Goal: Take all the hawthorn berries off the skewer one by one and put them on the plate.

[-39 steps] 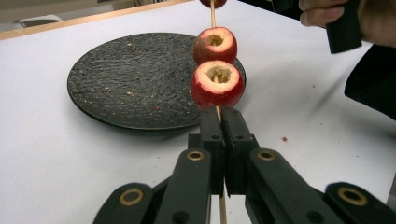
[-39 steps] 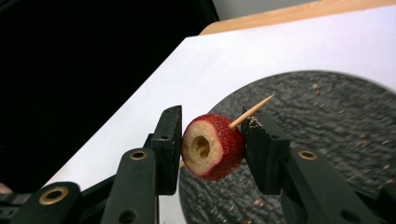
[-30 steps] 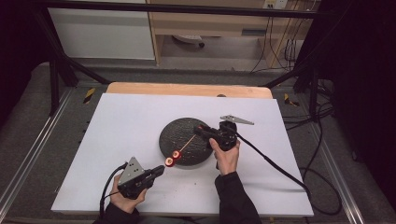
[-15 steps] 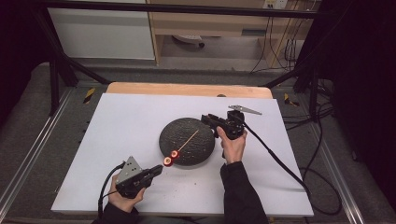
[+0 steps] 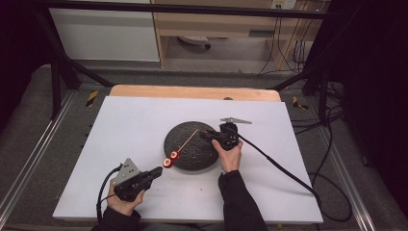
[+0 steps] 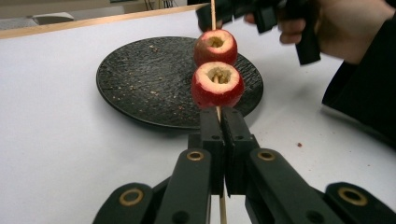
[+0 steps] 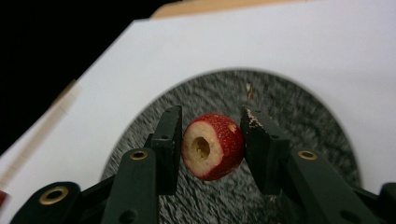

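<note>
My left gripper is shut on a thin wooden skewer near the table's front. Two cored red fruits sit on the skewer just beyond the jaws, above the near rim of a round black plate. The skewer slants up over the plate towards my right gripper. That gripper hangs over the plate's right side, shut on a third cored red fruit, whose hole faces the camera. The skewer's tip reaches the right gripper's jaws.
A white sheet covers the table, with a wooden edge at the back. Crumbs lie on the plate and on the sheet. Cables trail from both grippers towards the table's edges. A person's hand holds the right gripper.
The right gripper rose towards the back, then came back down and left to the skewer's tip. The left gripper and skewer shifted slightly left.
</note>
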The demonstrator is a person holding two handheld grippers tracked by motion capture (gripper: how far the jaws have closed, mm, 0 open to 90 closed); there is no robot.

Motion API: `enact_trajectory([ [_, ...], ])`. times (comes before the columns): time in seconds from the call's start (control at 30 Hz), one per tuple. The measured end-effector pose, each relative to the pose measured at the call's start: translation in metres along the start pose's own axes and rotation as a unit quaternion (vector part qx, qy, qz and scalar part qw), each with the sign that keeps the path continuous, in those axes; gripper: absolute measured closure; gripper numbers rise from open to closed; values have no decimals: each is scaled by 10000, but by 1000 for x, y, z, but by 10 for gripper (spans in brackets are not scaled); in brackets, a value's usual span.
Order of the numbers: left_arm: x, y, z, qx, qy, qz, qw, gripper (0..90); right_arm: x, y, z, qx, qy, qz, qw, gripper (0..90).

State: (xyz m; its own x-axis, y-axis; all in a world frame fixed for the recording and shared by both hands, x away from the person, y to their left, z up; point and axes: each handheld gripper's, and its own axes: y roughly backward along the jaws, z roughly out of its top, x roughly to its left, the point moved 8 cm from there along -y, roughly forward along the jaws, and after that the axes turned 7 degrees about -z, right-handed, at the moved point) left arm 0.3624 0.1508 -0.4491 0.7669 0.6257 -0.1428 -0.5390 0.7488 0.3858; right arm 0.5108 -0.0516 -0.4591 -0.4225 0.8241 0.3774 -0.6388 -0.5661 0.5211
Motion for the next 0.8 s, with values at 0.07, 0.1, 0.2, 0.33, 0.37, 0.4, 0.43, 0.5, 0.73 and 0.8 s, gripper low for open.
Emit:
enact_trajectory([
  [0.07,0,0,-1,24,-4,-8,10000,883,-1,-8,-10,156,27,-37,9999,606],
  [0.1,0,-1,-1,33,-2,2,10000,882,-1,-12,-15,227,42,-68,9997,606],
  [0.2,1,-1,-1,43,-3,3,10000,882,-3,-18,-25,412,104,-125,9990,605],
  [0.33,1,-2,-2,73,-2,-1,10000,883,-4,-21,-32,561,248,-195,9979,601],
  [0.37,1,-2,-2,78,-5,2,10000,882,-4,-21,-33,598,278,-200,9976,599],
  [0.4,0,-2,-2,80,0,2,10000,883,-4,-21,-34,625,295,-201,9974,590],
  [0.43,0,-2,-2,88,-3,-1,10000,883,-4,-21,-35,640,314,-202,9973,577],
  [0.5,0,-2,-2,85,-13,2,10000,883,-3,-19,-34,627,349,-180,9973,517],
  [0.73,0,-2,-2,79,-14,21,10000,882,8,2,-19,312,465,25,9984,345],
  [0.8,0,-2,-2,93,-14,20,10000,882,12,11,-15,221,477,107,9986,269],
])
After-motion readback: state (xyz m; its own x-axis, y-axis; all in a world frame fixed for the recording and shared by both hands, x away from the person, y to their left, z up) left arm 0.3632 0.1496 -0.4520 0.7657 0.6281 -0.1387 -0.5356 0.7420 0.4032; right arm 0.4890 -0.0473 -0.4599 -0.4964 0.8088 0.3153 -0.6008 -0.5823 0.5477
